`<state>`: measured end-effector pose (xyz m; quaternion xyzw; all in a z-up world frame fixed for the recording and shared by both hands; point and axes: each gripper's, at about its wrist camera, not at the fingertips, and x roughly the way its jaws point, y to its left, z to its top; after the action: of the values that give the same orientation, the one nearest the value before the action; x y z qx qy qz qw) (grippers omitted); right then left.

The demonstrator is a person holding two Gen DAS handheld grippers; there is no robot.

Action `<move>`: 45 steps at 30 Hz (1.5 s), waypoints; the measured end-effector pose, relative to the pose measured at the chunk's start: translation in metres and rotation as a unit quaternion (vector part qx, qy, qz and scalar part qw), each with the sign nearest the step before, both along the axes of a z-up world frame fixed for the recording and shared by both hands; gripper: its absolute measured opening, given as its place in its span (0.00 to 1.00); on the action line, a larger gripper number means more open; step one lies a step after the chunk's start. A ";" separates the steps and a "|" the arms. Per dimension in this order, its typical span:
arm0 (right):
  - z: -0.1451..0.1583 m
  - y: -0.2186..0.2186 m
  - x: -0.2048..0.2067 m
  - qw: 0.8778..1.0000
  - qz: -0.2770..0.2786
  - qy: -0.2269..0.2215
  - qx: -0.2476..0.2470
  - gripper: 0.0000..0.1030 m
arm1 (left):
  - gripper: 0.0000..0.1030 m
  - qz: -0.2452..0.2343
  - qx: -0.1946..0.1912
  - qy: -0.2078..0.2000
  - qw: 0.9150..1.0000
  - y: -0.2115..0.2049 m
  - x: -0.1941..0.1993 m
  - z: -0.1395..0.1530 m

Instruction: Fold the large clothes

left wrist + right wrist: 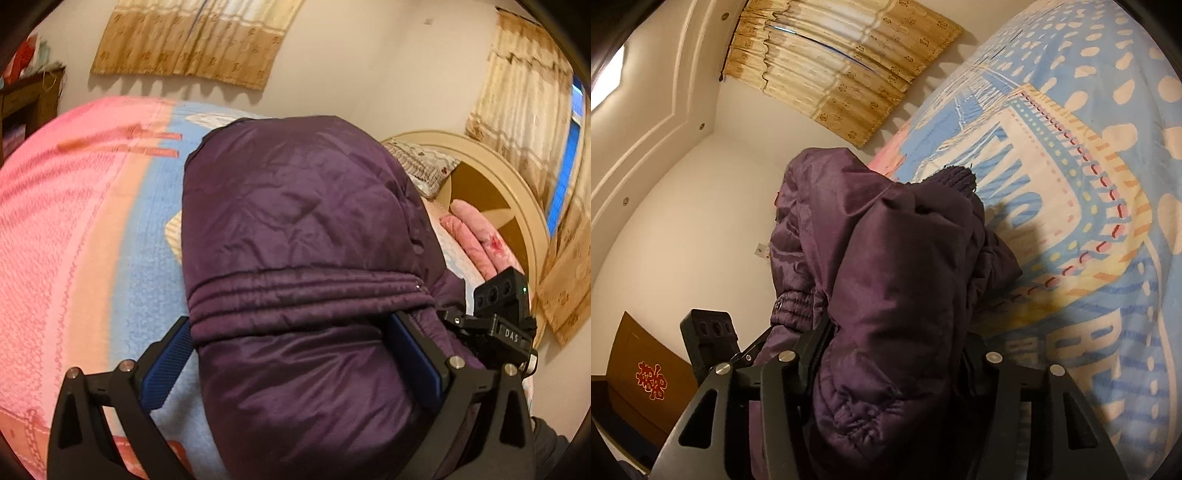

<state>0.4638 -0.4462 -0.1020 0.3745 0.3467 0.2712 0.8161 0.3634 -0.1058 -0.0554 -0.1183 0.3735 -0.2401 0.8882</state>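
A bulky dark purple padded jacket lies bunched on the bed. In the left wrist view its quilted waistband fold fills the gap of my left gripper; both blue pads press against its sides. The right wrist view shows a thick fold of the same jacket, with a knitted cuff at its far end, squeezed between the black fingers of my right gripper. The right gripper's black body shows at the jacket's right edge, and the left gripper's body sits just left of the fold.
The bed carries a pink and blue blanket and a blue patterned sheet. A cream round headboard, a pillow and a pink quilt lie beyond the jacket. Curtains hang on the wall; a wooden door stands low left.
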 end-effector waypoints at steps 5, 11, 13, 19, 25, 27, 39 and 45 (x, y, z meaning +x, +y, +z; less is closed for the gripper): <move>0.010 0.005 -0.010 1.000 0.002 0.000 0.000 0.50 | 1.00 -0.001 0.006 -0.002 1.000 -0.001 -0.013 0.010; 0.013 0.012 -0.034 1.000 0.011 0.001 0.006 0.50 | 1.00 -0.001 0.002 0.000 1.000 0.004 -0.034 0.013; 0.015 0.016 -0.044 1.000 0.016 0.000 0.008 0.50 | 1.00 0.000 0.003 -0.001 1.000 0.007 -0.043 0.014; 0.024 0.039 -0.070 0.999 0.047 -0.007 0.015 0.49 | 1.00 0.012 0.012 -0.011 1.000 0.023 -0.075 0.026; 0.036 0.085 -0.082 0.995 0.094 -0.016 0.024 0.49 | 1.00 0.050 0.028 -0.020 0.998 0.057 -0.108 0.039; 0.040 0.103 -0.085 0.994 0.108 -0.019 0.028 0.49 | 1.00 0.066 0.032 -0.023 0.997 0.071 -0.117 0.043; 0.053 0.241 -0.088 0.974 0.221 -0.013 0.041 0.49 | 1.00 0.171 0.043 -0.024 0.984 0.120 -0.148 0.052; 0.048 0.314 -0.089 0.959 0.280 0.002 0.051 0.49 | 1.00 0.225 0.053 -0.012 0.973 0.134 -0.157 0.052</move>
<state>0.3745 -0.1321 -0.0541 0.3045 0.4244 0.5053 0.6869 0.2068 0.0280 -0.0037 -0.1489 0.3386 -0.0153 0.9289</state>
